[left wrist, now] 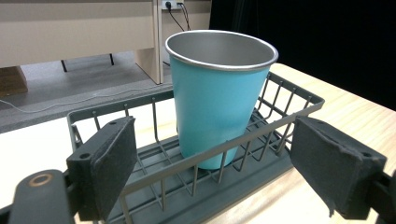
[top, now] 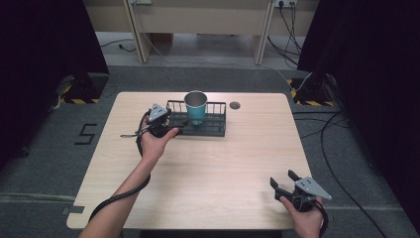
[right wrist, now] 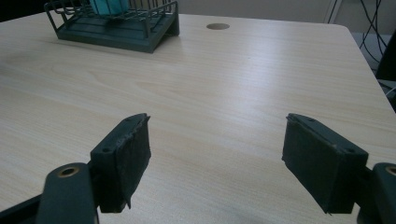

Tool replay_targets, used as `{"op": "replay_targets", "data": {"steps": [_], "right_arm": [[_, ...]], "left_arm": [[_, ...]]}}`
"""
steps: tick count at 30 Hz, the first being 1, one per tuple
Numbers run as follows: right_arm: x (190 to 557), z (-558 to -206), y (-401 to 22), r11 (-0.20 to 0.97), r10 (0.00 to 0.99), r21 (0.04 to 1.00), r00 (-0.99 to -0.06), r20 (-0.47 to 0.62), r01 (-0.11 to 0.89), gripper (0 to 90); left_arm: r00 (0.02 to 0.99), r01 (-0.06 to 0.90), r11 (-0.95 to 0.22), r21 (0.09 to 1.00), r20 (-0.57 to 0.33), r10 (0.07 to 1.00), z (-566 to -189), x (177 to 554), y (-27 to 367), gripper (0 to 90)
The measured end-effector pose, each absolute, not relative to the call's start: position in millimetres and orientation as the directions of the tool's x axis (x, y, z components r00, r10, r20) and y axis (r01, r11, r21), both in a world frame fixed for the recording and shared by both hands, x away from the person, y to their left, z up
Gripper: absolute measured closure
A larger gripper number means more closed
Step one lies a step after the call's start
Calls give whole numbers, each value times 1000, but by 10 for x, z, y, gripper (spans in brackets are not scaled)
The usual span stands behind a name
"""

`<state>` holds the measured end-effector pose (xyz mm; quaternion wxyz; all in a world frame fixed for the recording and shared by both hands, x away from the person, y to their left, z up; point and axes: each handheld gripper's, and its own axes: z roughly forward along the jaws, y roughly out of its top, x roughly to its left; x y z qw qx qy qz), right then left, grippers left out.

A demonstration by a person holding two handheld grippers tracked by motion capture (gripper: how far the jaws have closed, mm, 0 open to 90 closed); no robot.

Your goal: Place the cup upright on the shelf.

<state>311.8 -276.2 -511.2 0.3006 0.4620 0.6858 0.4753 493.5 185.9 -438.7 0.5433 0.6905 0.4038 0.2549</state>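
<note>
High view: the left gripper (top: 171, 125) is at the left end of a dark grey wire basket (top: 216, 124) that sits at the far side of the pale wooden table (top: 208, 173). A person's left hand (top: 154, 144) holds it. A blue cup with a shiny metal rim and inside (top: 196, 106) stands upright in the basket.

In the left gripper view, the two black jaws are wide apart and hold nothing. The basket's near rail (left wrist: 224, 147) runs between them, and the cup (left wrist: 217, 98) stands just behind that rail.

Far to the right, near the front edge of the table, the right hand (top: 307, 218) holds the right gripper (top: 283, 181). Its jaws are wide open too, above bare wood. The basket (right wrist: 116, 28) is well apart from it. A small round hole (top: 235, 105) is in the table beside the basket.
</note>
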Motion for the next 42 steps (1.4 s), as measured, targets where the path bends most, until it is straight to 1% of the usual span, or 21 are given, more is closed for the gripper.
{"op": "replay_targets", "data": {"steps": [6,26,42], "right_arm": [[3118,-5112,-2763,121,920,930,-391,26,348,240],[3117,-5112,-2760,122,921,930,-389,24,347,239],[3119,-5112,-2762,122,921,930,-389,24,347,240]], "left_arm": [[536,278,-78,957,-87,840,-4391,4848,1947,144],[551,254,-75,964,-80,831,-4362,4572,2108,144],[535,257,-75,964,-77,842,-4411,4407,2291,145]]}}
